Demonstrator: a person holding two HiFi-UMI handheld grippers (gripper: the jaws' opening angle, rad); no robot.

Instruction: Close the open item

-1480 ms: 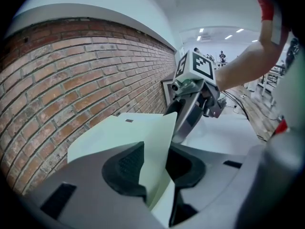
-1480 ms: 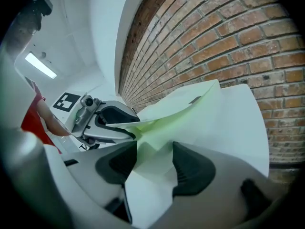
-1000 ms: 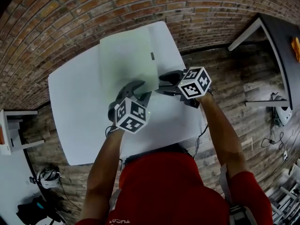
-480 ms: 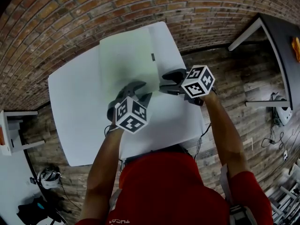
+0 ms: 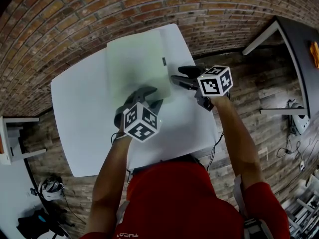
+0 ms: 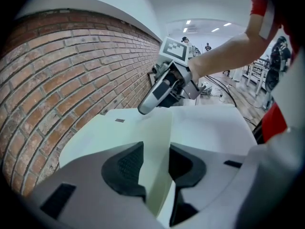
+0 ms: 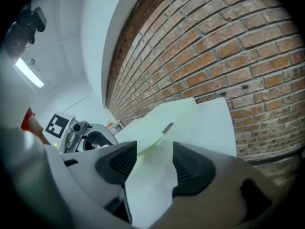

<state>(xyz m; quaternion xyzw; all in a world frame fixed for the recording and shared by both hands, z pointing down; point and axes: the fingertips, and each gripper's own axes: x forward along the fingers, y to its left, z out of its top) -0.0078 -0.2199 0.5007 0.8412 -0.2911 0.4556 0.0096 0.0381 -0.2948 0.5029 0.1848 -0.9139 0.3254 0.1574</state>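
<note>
A pale green folder lies flat on the white table, with a small dark tab at its right edge. My left gripper is at the folder's near edge. In the left gripper view its jaws are shut on that green edge, which fills the gap between the pads. My right gripper hangs just right of the folder, apart from it. Its jaws stand open with only the table between them, and the folder lies beyond. The right gripper's fingers show over the folder's far corner.
A brick wall runs right behind the table. Wood-plank floor surrounds it, with cables at the right. A dark table stands at the upper right and a white shelf at the left.
My right gripper has drawn away to the right from the folder's near right corner and risen a little. The left gripper has kept its place on the near edge.
</note>
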